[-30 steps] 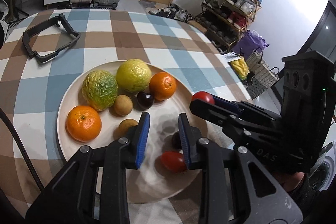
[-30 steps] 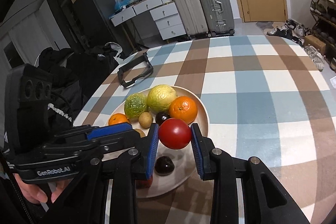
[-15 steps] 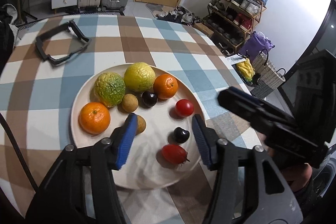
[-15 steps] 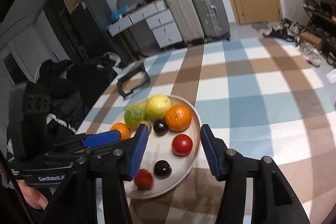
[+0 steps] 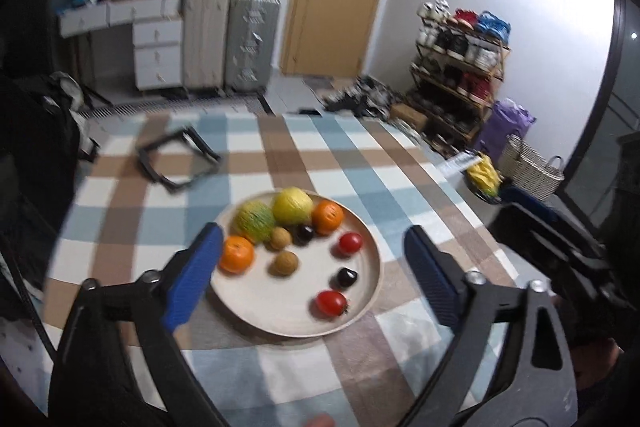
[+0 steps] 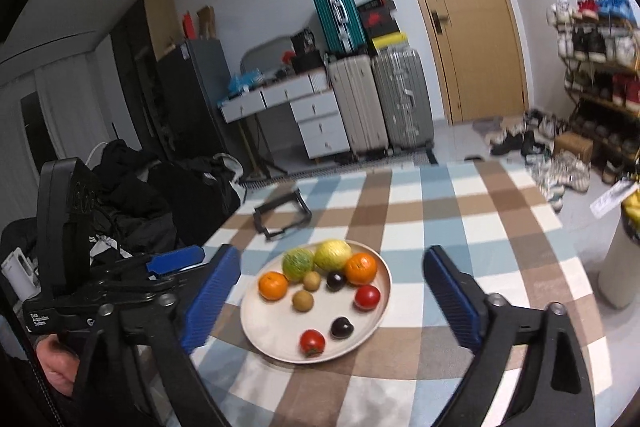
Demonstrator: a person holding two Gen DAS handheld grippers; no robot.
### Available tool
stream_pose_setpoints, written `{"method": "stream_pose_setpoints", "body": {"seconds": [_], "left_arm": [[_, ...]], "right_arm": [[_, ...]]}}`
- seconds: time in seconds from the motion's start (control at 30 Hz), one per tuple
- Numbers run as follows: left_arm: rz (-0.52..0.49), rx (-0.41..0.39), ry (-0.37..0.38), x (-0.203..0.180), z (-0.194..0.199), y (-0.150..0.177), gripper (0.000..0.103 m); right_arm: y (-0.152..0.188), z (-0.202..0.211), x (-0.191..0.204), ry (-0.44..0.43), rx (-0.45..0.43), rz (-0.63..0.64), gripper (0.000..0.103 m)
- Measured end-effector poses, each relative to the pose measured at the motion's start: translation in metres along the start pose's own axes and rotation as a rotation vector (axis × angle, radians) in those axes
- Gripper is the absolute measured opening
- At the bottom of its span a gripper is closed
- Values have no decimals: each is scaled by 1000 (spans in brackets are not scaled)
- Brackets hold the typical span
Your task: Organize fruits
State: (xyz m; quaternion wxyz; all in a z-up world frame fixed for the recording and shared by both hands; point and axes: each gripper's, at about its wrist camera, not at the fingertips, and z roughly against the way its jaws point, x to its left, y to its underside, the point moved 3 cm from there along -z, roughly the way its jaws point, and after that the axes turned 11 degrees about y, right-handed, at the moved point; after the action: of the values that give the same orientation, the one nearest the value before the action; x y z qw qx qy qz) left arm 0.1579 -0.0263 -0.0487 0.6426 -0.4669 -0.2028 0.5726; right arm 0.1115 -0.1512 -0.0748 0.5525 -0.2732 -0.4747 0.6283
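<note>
Left wrist view: the left gripper [image 5: 310, 273] and the right gripper [image 6: 332, 291] have just spread their jaws wide, nothing between them; all fruits sit on the plate [image 5: 372, 291] on the checked tabletop [image 5: 400, 187]; the round tomato [image 5: 351, 243] near the rim could roll off if nudged.

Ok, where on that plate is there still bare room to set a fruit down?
The plate is bare along its near left side, between the brown fruit and the near tomato. The far side is crowded: two oranges, two green-yellow fruits and a dark plum sit close together. The checked cloth right of the plate is free too.
</note>
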Motion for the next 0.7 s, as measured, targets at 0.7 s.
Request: {"method": "stream_pose_setpoints", "body": {"seconds": [0.7], "left_arm": [[-93, -296, -164, 12, 79, 48, 102]], "right_arm": [[42, 63, 22, 111, -319, 67, 103]]}}
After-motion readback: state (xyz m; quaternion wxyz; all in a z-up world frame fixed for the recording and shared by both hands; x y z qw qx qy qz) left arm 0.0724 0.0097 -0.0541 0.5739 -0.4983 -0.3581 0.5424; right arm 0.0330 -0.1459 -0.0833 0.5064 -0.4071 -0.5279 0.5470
